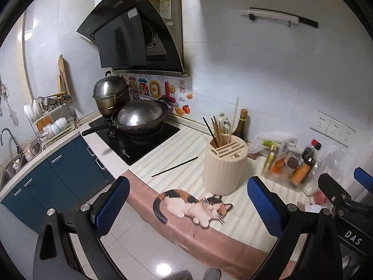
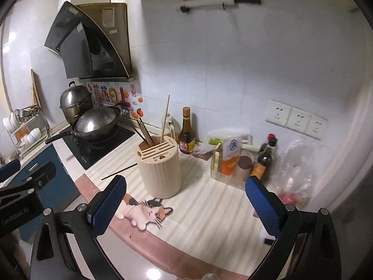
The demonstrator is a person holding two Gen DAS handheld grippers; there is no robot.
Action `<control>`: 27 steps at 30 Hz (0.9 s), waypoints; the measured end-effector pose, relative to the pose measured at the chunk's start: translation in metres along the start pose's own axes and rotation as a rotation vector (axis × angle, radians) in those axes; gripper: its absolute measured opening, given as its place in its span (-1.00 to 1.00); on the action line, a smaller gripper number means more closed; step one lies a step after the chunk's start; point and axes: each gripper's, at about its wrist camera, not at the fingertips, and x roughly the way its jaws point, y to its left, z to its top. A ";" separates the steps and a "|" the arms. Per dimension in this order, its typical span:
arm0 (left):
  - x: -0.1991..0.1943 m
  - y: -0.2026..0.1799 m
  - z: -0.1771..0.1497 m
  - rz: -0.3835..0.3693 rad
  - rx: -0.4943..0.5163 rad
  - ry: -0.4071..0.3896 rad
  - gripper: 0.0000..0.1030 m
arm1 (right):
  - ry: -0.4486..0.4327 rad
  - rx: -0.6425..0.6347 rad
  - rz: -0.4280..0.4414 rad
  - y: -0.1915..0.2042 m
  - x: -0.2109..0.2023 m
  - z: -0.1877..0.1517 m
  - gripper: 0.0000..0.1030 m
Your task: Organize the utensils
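Note:
A cream ribbed utensil holder (image 1: 222,166) stands on the striped counter mat (image 1: 244,212), with several chopsticks (image 1: 218,129) upright in its back slot. It also shows in the right wrist view (image 2: 159,170), as do its chopsticks (image 2: 149,133). One black chopstick (image 1: 174,166) lies loose on the mat left of the holder; the right wrist view shows it too (image 2: 120,171). My left gripper (image 1: 187,206) is open and empty, held in front of the counter edge. My right gripper (image 2: 186,204) is open and empty, in front of the holder.
A wok (image 1: 139,117) and a steamer pot (image 1: 110,94) sit on the black cooktop (image 1: 137,143) to the left. Sauce bottles (image 2: 264,161), a dark bottle (image 2: 186,135) and packets stand against the back wall. A dish rack (image 1: 50,119) and a sink (image 1: 11,163) are far left.

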 end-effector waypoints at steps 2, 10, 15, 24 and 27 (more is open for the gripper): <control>-0.013 0.002 -0.004 -0.003 0.000 -0.007 1.00 | -0.014 0.017 0.001 -0.001 -0.018 -0.003 1.00; -0.042 0.008 -0.010 -0.011 -0.012 -0.033 1.00 | -0.056 0.026 -0.016 -0.005 -0.065 -0.005 1.00; -0.043 0.009 -0.009 -0.013 -0.029 -0.011 1.00 | -0.052 0.016 -0.012 -0.003 -0.066 0.001 1.00; -0.034 0.003 -0.003 0.002 -0.025 0.038 1.00 | -0.004 -0.013 -0.004 -0.001 -0.046 0.012 1.00; -0.034 0.001 -0.002 0.012 -0.024 0.030 1.00 | -0.007 -0.017 -0.005 -0.002 -0.044 0.014 1.00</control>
